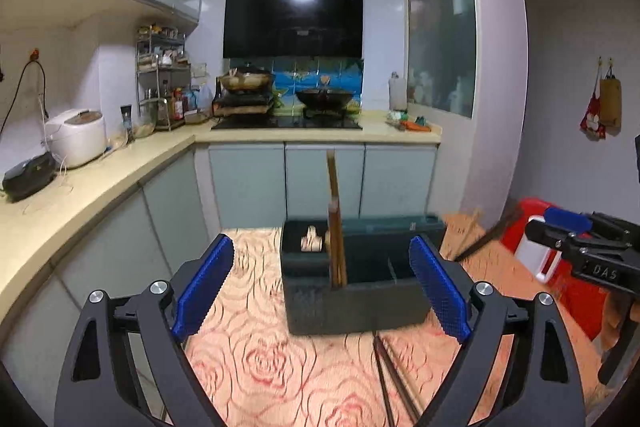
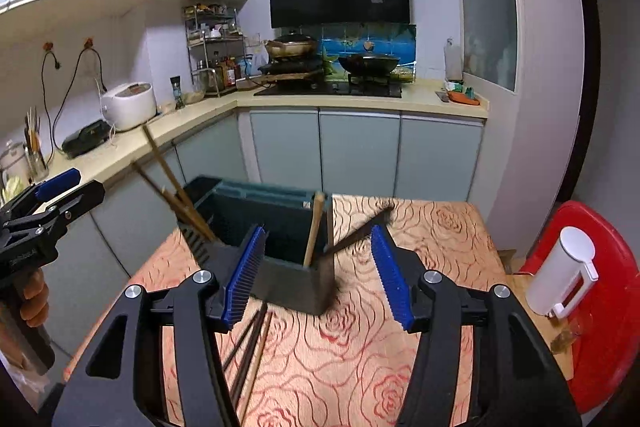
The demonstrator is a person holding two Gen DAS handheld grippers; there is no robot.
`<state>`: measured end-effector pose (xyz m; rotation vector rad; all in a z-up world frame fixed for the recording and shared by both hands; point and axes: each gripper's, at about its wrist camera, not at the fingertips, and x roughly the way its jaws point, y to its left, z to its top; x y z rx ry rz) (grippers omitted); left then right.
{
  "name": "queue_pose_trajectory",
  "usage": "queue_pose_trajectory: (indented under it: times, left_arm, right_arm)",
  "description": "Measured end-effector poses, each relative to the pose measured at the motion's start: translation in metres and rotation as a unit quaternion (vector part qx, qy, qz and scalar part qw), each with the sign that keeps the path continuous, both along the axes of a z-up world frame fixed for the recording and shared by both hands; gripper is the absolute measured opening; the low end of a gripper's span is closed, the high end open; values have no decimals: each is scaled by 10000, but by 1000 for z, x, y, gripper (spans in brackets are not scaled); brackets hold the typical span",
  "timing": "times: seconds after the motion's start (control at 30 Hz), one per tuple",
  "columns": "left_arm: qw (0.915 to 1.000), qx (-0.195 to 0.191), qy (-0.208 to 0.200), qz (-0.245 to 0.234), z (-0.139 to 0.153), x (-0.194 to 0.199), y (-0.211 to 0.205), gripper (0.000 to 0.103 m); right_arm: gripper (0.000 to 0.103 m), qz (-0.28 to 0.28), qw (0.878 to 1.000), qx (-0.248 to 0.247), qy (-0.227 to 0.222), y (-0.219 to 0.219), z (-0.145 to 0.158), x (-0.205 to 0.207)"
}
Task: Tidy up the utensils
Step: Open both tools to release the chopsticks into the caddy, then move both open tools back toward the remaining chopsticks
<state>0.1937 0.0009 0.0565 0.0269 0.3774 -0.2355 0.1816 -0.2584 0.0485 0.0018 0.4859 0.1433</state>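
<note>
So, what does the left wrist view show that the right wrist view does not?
Only the left wrist view: red and yellow items hanging on the right wall. Only the right wrist view: a jar of utensils on the counter. Both: the dark utensil box on the rose-patterned table, loose chopsticks before it, both grippers open, holding nothing.

"DAS" in white letters on the right claw [image 1: 568,227] body, right edge of the left wrist view; nothing else legible.
</note>
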Motion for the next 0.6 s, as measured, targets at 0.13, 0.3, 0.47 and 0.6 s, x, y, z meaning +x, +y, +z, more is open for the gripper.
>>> queue_pose_trajectory:
  times: [0.13,0.3,0.47,0.6]
  left_arm:
    - [9997,18,227,46,-26,-9,5,86]
    - [9986,31,516,114,-60,-22,12,86]
    - [9972,72,726,161,-88,-35,13,86]
    - [9959,66,892,157,-106,-49,12,86]
  right_arm:
    - [54,-10,10000,-19,83,2,-24,-14]
    - [54,54,9998,-4,179,5,-55,-32]
    - [54,110,9995,-79,282,12,-81,-50]
    - [54,93,9991,-53,414,15,-97,-61]
